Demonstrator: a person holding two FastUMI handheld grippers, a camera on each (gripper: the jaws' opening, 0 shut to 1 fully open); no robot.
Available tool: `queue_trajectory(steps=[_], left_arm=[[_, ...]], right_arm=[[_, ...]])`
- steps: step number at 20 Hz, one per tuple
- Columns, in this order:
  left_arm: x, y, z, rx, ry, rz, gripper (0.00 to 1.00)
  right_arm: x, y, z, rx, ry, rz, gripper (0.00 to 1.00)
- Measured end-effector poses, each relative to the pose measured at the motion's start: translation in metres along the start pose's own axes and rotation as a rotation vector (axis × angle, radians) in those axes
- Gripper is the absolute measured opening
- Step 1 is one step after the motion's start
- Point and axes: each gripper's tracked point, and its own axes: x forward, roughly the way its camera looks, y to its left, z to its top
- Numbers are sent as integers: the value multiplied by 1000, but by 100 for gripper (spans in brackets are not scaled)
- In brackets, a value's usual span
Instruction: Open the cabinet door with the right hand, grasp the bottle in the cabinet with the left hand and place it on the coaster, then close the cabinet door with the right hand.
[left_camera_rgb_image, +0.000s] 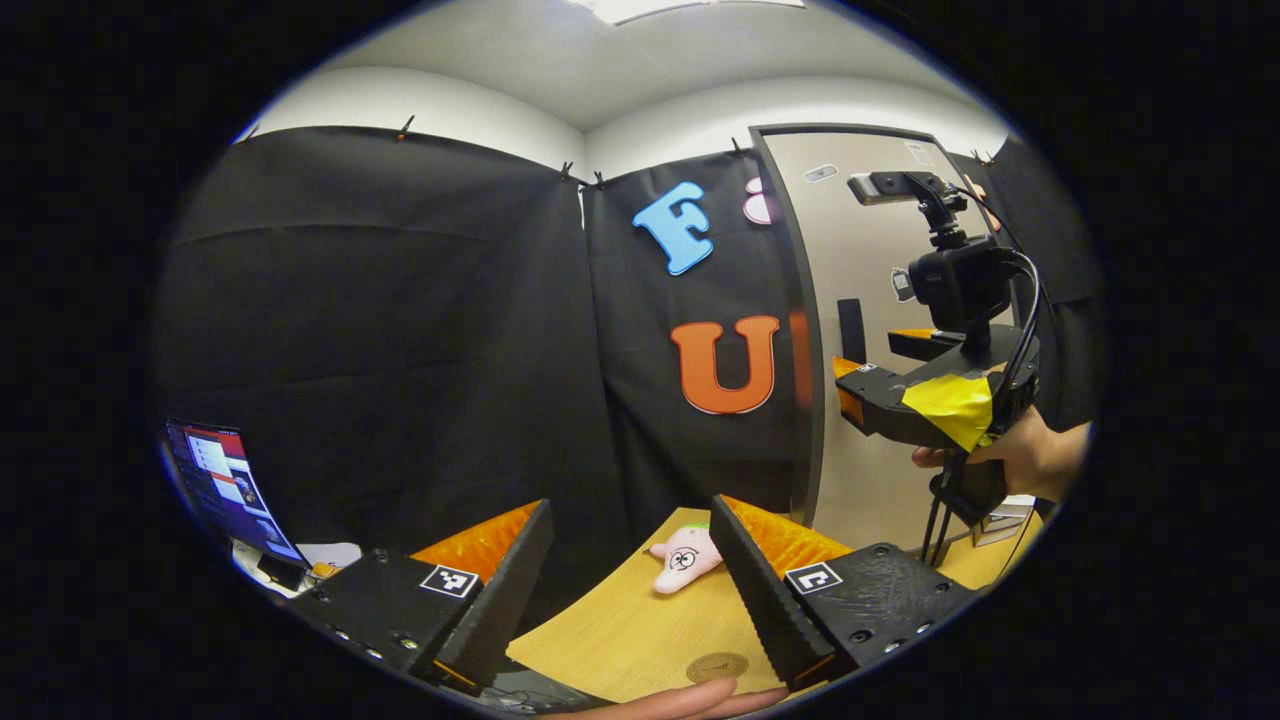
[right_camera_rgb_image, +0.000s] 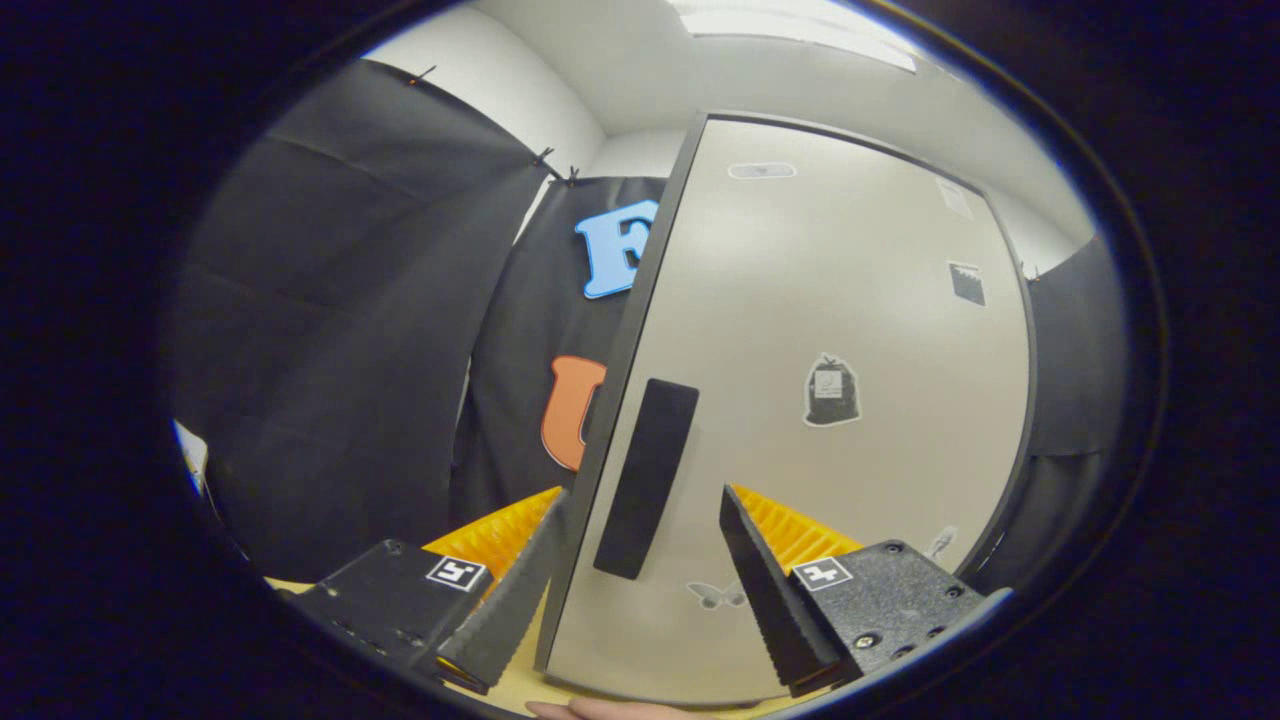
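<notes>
The tall beige cabinet door (right_camera_rgb_image: 800, 400), flat and smooth with a dark frame around its edge, stands at the right of the booth and fills much of the right gripper view. It carries a few small stickers, among them a dark bag-shaped one (right_camera_rgb_image: 831, 390) near its middle and a pale butterfly low down. Whether the door is shut flush against the cabinet or slightly ajar cannot be told. Its black, upright, oblong handle (right_camera_rgb_image: 645, 477) sits close to the door's left edge.

The light wooden tabletop (left_camera_rgb_image: 620, 630) lies below, seen in the left gripper view. On it rests a pink star-shaped plush toy (left_camera_rgb_image: 685, 558), and nearer the camera a round brown coaster (left_camera_rgb_image: 717, 666) lies flat on the wood, apart from the toy. A screen (left_camera_rgb_image: 225, 490) glows at the far left.

The right gripper (right_camera_rgb_image: 640, 585) points at the door with its jaws spread wide, one finger on each side of the handle's lower end; contact with the handle cannot be told. In the left gripper view the same gripper (left_camera_rgb_image: 850, 385) appears in front of the door, level with the handle, held by a hand (left_camera_rgb_image: 1030, 455) from below.

The left gripper (left_camera_rgb_image: 625, 590) hovers over the table, jaws wide apart and holding nothing, aimed toward the black cloth wall.
</notes>
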Motion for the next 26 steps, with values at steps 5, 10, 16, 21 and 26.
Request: queue_trajectory(steps=[5,10,16,21,26], left_arm=[[3,5,-5,38,17,15,95],[2,9,-10,44,27,22,95],[1,4,-12,26,36,-26,95],[0,-6,-13,28,37,-95,96],[-1,-38,-15,17,41,-188,95]], right_arm=[[28,-10,-6,9,38,-56,69],[33,-6,-11,75,82,-82,37],[26,-4,-12,90,122,-44,33],[1,4,-11,93,151,27,31],[-58,1,-15,61,151,81,31]])
